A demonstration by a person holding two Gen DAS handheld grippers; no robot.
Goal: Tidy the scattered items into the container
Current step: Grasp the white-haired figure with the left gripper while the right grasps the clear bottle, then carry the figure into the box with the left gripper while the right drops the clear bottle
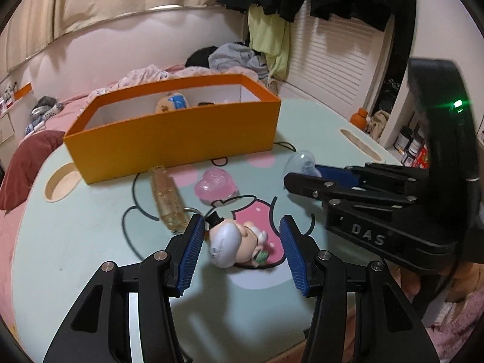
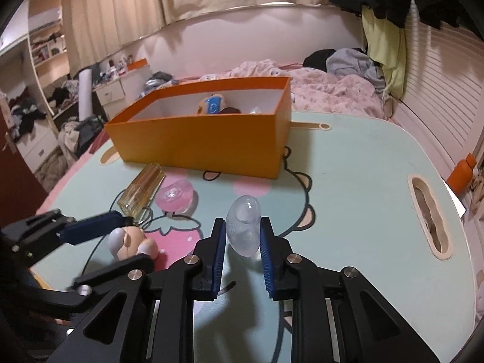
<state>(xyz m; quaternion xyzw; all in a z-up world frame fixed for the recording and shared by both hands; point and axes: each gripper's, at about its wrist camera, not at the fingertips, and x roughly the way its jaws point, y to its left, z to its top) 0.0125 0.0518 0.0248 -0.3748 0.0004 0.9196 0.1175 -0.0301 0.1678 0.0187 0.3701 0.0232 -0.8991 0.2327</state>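
Note:
An orange box (image 1: 175, 139) stands on the mint table, also in the right wrist view (image 2: 205, 142), with a plush toy (image 1: 172, 103) inside. My left gripper (image 1: 240, 242) is open around a small grey-haired doll figure (image 1: 233, 242) lying on the table; the pads do not touch it. My right gripper (image 2: 243, 239) is shut on a clear bluish plastic shell (image 2: 243, 227), seen at its tip in the left wrist view (image 1: 299, 163). A pink heart-shaped case (image 1: 214, 184) and a clear amber bottle (image 1: 168, 199) lie in front of the box.
The table (image 2: 363, 196) has cut-out handle slots at the left (image 1: 60, 181) and right (image 2: 429, 217). An orange bottle (image 2: 461, 172) stands off its right edge. Bedding and clothes lie behind the box.

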